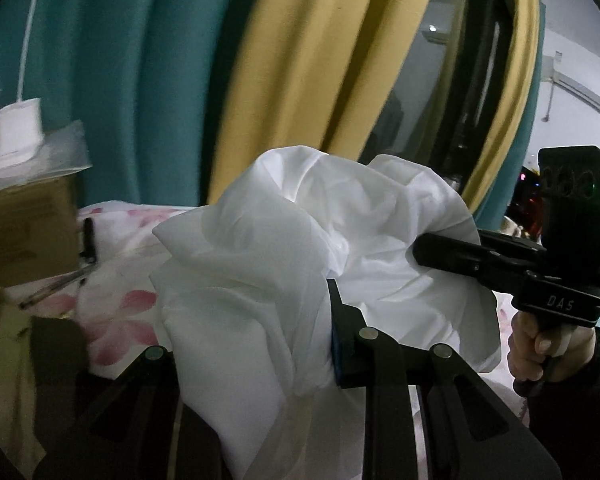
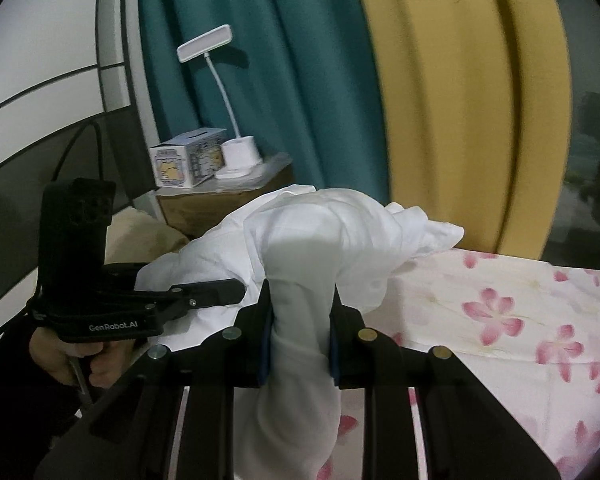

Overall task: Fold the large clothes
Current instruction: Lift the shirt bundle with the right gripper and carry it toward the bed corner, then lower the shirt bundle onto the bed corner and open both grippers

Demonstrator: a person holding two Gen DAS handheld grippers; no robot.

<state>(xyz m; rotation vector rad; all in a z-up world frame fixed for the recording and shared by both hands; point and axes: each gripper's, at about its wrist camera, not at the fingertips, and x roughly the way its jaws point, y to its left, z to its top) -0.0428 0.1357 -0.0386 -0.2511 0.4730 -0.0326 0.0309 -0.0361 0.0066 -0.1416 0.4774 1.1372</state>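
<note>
my left gripper [image 1: 260, 340] has its jaws pinching a thick bunch of the white garment [image 1: 300, 248], which spills up and over the jaws and hides the left one almost completely. my right gripper [image 2: 300, 336] also has its jaws pinching the same white garment [image 2: 320, 240], a rolled wad of cloth squeezed between the two blue pads [image 2: 265, 348] and hanging down below them. the garment is lifted off the bed [image 2: 500, 304], bunched and crumpled between my two grippers, which sit close beside each other. in the left wrist view my right hand [image 1: 548, 344] grips the handle of its tool at the right edge. the bed has a white sheet printed with pink flowers. behind it hang teal and yellow curtains [image 2: 440, 100]. a white desk lamp [image 2: 236, 148] and a small printed box [image 2: 188, 156] stand on a cardboard box [image 2: 220, 208] at the bedside. two pens [image 1: 72, 264] lie on the sheet near that box.
</note>
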